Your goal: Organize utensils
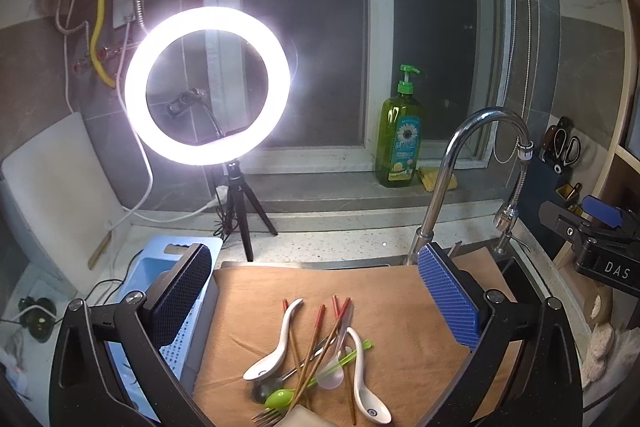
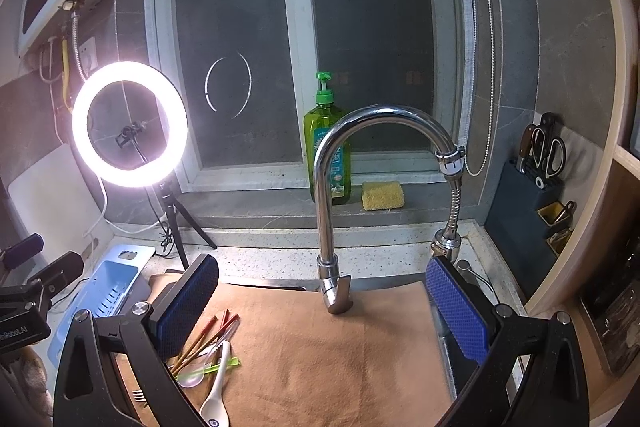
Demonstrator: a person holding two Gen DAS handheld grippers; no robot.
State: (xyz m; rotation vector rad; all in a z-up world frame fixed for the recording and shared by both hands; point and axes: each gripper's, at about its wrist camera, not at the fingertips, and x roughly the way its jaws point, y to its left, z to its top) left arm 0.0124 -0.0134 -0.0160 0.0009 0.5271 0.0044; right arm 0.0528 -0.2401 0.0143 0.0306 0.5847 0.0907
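Several utensils lie in one crossed heap on the tan cloth (image 1: 400,311) that covers the surface, toward its near left part. The heap holds two white ceramic spoons (image 1: 276,343) (image 1: 366,379), red-tipped wooden chopsticks (image 1: 316,347), a green plastic spoon (image 1: 280,398), a clear plastic spoon (image 1: 333,373) and a metal fork (image 1: 267,415). The chopsticks cross over the clear spoon and the green spoon's handle; the fork tines show at the near edge of the cloth.

Your left hand-held gripper (image 1: 316,303) hangs above the heap with its jaws spread wide, both blue pads bare, touching nothing. Your right hand-held gripper (image 2: 324,307) hangs over the bare middle of the cloth, jaws likewise spread wide and holding nothing; the heap sits below its left finger.

A light blue perforated tray (image 1: 160,275) stands just beside the cloth's left edge. A chrome tap (image 2: 332,195) rises at the cloth's far edge. A lit ring light (image 1: 206,85) on a tripod stands at the far left of the surface. On the window ledge behind are a green soap bottle (image 1: 400,143) and a yellow sponge (image 2: 382,195). A dark holder with scissors (image 2: 550,151) occupies the far right corner.
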